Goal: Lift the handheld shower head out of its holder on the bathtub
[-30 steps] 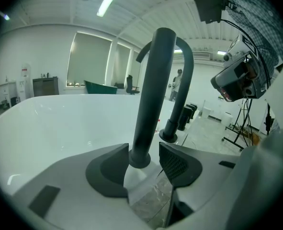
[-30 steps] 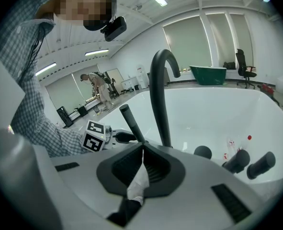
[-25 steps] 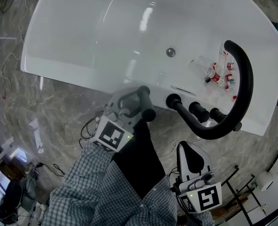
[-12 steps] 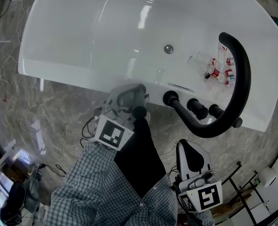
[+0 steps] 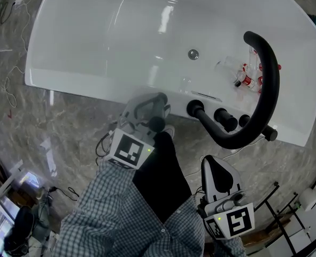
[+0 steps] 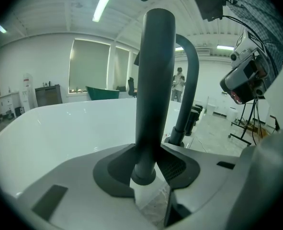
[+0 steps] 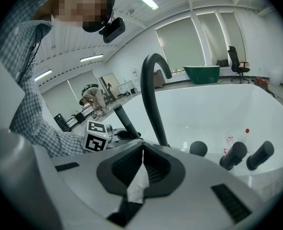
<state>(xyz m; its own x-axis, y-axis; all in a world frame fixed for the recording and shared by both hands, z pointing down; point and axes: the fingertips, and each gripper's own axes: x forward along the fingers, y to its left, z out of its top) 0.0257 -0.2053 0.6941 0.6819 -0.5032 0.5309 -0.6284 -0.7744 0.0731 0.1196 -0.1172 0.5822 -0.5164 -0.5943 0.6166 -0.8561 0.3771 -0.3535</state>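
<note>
Left hand-held gripper point(image 6: 146, 166) has the black cylindrical handheld shower head point(image 6: 153, 80) standing upright between its jaws. The jaws have just been closing, and the pads now sit against both sides of the handle, low down near its base. That base meets the near rim of the white oval bathtub point(image 5: 83, 82), to the left of the tall curved black spout point(image 5: 264, 90) and the black knobs point(image 5: 224, 119). Whether the shower head has left its holder at all cannot be told; it looks seated.

Right hand-held gripper point(image 7: 141, 150) has its jaws together with nothing held. In the head view it hangs back from the tub, over the grey marble floor point(image 5: 67, 122), well apart from the fittings.

Judging from this, the step in hand is securing the grasp, and the lift is not yet done. The next move likely calls for a firm hold and a pull straight along the handle's own line. A tilt could bind it in the holder. Any hose underneath is out of view and may drag.
</note>
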